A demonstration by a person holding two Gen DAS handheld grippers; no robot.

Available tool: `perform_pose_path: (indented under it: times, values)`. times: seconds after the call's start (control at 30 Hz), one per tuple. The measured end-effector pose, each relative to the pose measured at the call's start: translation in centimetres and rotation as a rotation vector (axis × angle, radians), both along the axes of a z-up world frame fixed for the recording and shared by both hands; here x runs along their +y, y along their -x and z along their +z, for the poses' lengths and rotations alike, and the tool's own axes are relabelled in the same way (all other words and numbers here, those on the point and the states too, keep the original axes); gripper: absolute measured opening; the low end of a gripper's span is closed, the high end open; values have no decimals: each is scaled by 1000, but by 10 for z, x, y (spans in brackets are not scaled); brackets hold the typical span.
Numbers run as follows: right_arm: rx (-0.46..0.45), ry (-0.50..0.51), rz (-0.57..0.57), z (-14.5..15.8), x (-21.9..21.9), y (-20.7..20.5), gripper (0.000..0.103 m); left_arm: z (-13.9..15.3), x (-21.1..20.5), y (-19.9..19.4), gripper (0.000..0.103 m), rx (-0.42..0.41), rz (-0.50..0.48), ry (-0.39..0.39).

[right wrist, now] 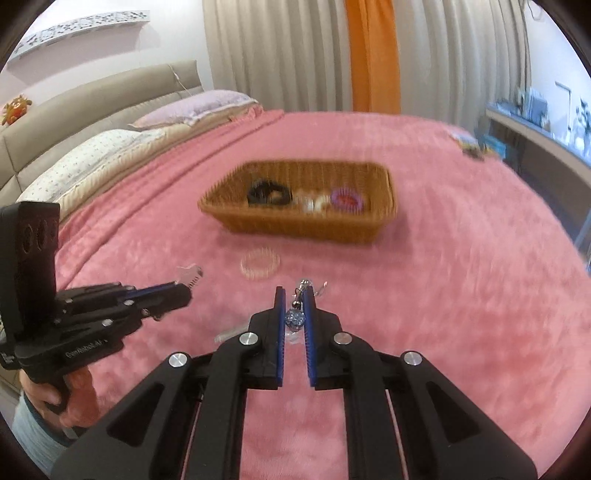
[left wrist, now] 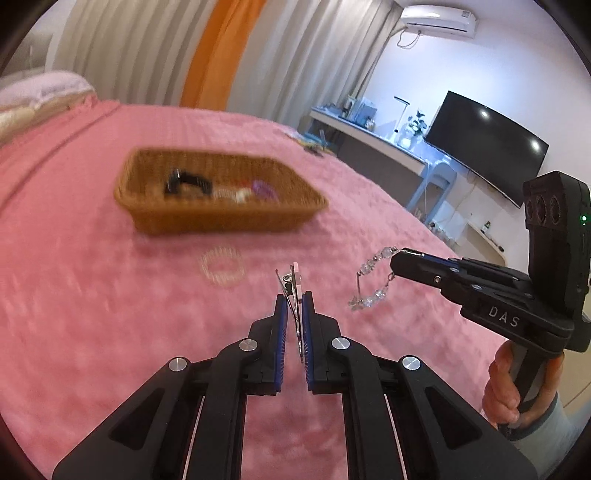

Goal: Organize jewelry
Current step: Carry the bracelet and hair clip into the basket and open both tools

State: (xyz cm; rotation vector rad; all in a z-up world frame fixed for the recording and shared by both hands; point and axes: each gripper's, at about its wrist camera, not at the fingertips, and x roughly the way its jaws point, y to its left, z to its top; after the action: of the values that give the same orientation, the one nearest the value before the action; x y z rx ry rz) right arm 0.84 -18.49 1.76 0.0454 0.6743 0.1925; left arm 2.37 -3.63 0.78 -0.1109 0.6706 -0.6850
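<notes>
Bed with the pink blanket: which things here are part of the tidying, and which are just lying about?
Part of the job:
- wicker basket
- hair clip in the left gripper
- beaded bracelet in the right gripper
- clear coil hair tie

Just lying about:
- pillows
- television
- air conditioner

Left gripper clamped shut, right gripper likewise — both angled downward, hand-held.
</notes>
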Motion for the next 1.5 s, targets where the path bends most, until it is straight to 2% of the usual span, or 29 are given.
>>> perform_pose_path:
  times: [0.2, 0.33, 0.43, 0.63, 0.77, 1.03, 1.13, 1.2, 1.27, 1.4, 1.5]
  values:
    - [-83, 52, -3, 44, 2, -51, 8, 54, -3, -43, 6, -93, 34, -37]
    - [-96, 30, -23, 54, -3, -101, 8, 65, -12, -89, 6, -106, 55, -47]
    - [-80, 9, -40, 46, -7, -141, 8, 57, -19, -128, 6, -96, 80, -48]
    - [7, -5, -56, 5, -4, -216, 8, 19, -30, -185, 6, -54, 120, -78]
    - [59, 19, -56, -22, -1, -241, 8, -5, -39, -201, 6, -55, 134, -158]
    - [129, -21, -78, -46, -12, -251, 8, -15, -36, -207, 8, -30, 123, -151]
    - [152, -25, -85, -48, -14, -249, 10, -13, -34, -202, 25, -34, 116, -144]
    - [169, -40, -83, -46, -17, -245, 16, -9, -30, -196, 42, -39, 127, -133]
    - [172, -41, -86, -42, -19, -236, 24, -3, -25, -187, 42, -46, 133, -116]
    - [167, -33, -90, -29, -20, -213, 33, 7, -14, -169, 42, -46, 146, -87]
    - [155, -39, -79, -20, -15, -184, 47, 14, 0, -147, 43, -43, 158, -58]
